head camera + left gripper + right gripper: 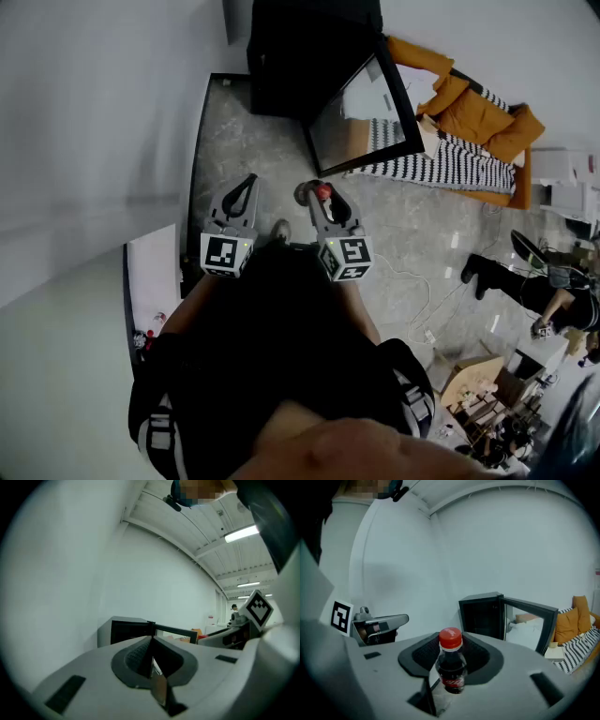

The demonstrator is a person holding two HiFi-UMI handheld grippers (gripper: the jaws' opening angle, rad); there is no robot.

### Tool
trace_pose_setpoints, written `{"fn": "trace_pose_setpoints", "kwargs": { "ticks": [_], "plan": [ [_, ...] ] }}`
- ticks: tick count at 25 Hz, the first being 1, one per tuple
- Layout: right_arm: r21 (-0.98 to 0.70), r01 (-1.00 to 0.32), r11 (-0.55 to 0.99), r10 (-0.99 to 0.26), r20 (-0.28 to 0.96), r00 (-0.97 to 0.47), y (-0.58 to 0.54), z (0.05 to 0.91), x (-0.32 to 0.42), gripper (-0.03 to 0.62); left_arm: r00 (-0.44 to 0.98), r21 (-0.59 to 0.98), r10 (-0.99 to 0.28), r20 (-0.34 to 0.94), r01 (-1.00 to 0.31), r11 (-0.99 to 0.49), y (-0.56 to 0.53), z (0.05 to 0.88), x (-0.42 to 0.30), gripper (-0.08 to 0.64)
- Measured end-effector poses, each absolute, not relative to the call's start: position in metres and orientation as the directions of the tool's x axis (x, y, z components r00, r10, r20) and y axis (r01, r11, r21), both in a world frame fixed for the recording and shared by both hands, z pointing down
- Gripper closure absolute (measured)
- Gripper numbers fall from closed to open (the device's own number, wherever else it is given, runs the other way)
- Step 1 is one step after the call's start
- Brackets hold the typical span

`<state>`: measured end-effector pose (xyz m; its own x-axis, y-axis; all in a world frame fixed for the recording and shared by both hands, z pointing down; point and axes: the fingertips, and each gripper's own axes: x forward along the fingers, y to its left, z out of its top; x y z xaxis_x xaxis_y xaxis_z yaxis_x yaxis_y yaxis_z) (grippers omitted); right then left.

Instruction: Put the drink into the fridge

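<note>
The drink is a small cola bottle (pixel 451 668) with a red cap (pixel 322 192). My right gripper (pixel 451 645) is shut on it, with the bottle upright between the dark pads. In the head view the right gripper (pixel 318 194) points toward a low black fridge (pixel 305 52) that stands on the floor against the wall. Its glass door (pixel 361 112) is swung open to the right. The fridge (pixel 482 613) lies some way ahead, its inside dark. My left gripper (pixel 249 181) is beside the right one, jaws together on nothing (pixel 151 654).
A white wall runs along the left. Orange cushions (pixel 473 112) and a striped mat (pixel 450 167) lie on the floor right of the fridge door. A white cable (pixel 417 286), a seated person (pixel 539 286) and a cardboard box (pixel 469 375) are further right.
</note>
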<state>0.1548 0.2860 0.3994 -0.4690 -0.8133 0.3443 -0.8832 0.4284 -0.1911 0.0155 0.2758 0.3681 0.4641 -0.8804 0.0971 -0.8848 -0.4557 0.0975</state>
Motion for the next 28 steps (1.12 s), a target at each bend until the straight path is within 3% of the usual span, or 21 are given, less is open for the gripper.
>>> {"fn": "trace_pose_setpoints", "kwargs": {
  "ticks": [28],
  "plan": [
    [-0.192,-0.894,0.405,-0.829,0.334,-0.448,0.295,0.399,0.114,0.454,0.481,0.159,-0.870,0.102,-0.872,-0.463,0.284,0.373,-0.031,0.554]
  ]
}}
